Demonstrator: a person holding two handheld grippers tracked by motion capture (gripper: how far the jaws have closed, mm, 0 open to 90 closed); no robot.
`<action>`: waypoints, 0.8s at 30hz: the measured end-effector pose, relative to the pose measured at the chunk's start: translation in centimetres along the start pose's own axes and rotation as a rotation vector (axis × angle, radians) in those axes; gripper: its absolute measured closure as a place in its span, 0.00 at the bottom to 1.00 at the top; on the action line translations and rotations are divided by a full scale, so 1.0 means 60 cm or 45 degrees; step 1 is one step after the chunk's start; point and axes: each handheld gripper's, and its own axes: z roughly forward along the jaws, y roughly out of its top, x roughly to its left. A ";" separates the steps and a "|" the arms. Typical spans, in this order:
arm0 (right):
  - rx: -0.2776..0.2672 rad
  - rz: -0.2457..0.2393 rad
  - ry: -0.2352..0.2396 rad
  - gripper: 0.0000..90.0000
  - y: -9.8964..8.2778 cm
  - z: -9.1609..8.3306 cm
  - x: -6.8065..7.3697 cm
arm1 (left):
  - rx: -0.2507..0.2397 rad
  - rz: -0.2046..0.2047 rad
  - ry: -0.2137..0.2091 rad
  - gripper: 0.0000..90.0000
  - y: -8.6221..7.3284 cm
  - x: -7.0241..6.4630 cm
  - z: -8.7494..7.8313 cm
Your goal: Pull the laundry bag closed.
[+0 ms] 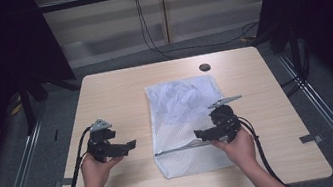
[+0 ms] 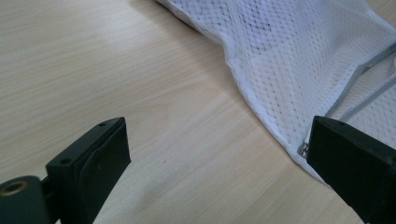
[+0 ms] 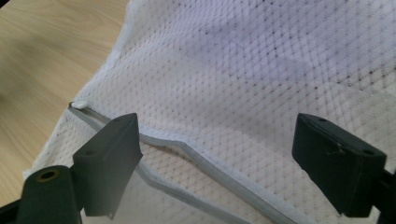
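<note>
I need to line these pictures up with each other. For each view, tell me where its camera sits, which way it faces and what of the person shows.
High view: above the person's side, looking forward and down on the table; forearms, left gripper, right gripper.
Left gripper view: rides the left gripper, facing the mesh bag edge; own jaws apart.
Right gripper view: rides the right gripper, over the bag's zipper; own jaws apart.
Shared: all show the mesh bag.

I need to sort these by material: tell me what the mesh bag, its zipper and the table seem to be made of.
Mesh laundry bag: white synthetic-looking net, probably polyester; open diamond weave, limp folds, matte.
Zipper: grey tape with fine teeth, likely plastic; the small slider end glints like metal.
Table: pale wood-grain top, smooth with a faint sheen, so probably laminate rather than solid wood.
</note>
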 end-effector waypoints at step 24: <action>0.106 0.005 0.126 0.20 0.023 0.056 0.060 | 0.011 -0.019 0.003 0.08 -0.001 -0.002 -0.001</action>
